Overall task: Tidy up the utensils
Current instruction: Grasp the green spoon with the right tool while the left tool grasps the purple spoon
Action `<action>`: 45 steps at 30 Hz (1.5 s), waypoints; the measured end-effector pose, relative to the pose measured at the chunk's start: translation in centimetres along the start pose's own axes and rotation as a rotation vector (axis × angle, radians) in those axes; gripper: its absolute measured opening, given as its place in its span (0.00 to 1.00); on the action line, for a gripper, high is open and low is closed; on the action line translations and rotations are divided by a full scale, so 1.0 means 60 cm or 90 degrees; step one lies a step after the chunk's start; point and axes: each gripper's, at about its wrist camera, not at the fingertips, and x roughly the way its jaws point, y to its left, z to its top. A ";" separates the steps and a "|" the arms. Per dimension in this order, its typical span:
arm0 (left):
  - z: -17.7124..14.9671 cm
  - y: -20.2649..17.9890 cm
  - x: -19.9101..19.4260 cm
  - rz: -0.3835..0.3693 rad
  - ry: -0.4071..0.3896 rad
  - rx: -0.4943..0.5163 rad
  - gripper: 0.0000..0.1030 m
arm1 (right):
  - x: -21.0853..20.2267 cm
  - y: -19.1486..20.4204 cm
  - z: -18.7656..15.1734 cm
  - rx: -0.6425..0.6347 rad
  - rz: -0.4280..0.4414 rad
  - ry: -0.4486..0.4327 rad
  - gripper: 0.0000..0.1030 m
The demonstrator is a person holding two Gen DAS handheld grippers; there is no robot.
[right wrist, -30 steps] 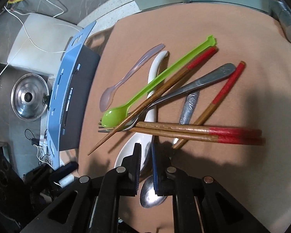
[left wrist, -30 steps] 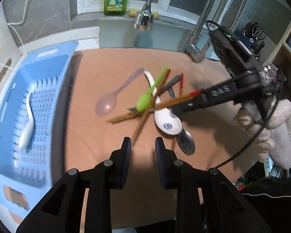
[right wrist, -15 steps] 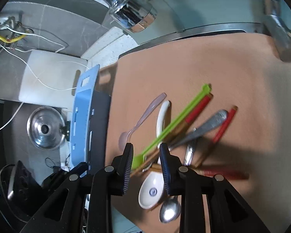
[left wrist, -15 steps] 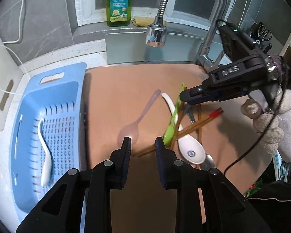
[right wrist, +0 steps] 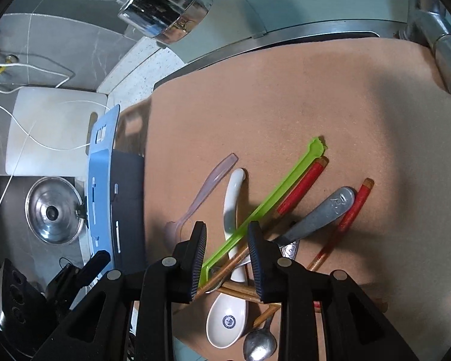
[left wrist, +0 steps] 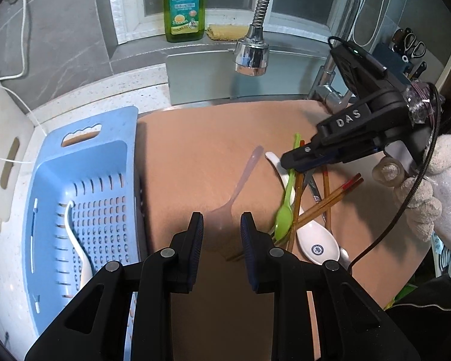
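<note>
A pile of utensils lies on the brown board [left wrist: 195,138]: a green plastic spoon [right wrist: 279,186], a white ceramic spoon [right wrist: 225,322], red-tipped chopsticks [right wrist: 303,183], a metal handle [right wrist: 321,213] and a metal spoon [right wrist: 260,346]. A translucent purple spoon [left wrist: 240,180] lies just left of the pile. My right gripper [right wrist: 227,230] hovers open above the pile, and the green spoon and the white handle show through its gap. My left gripper [left wrist: 221,221] is open and empty, above the purple spoon's bowl. The blue basket [left wrist: 84,162] at the left holds a white spoon [left wrist: 78,240].
A faucet head [left wrist: 252,54] hangs over the board's far edge. A green soap bottle [left wrist: 183,3] and a sponge [left wrist: 222,31] stand on the sill. A gloved hand [left wrist: 436,186] holds the right gripper. A pot lid [right wrist: 54,210] and a white cutting board [right wrist: 54,126] lie beyond the basket.
The right gripper's jaws have gone from nearly shut to open, and it has drawn back from the pile. The left gripper has also backed away, so more of the basket and wall shows.
</note>
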 end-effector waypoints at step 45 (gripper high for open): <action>0.064 -0.046 0.179 -0.010 0.163 0.174 0.20 | 0.010 -0.021 -0.011 0.082 -0.025 -0.015 0.15</action>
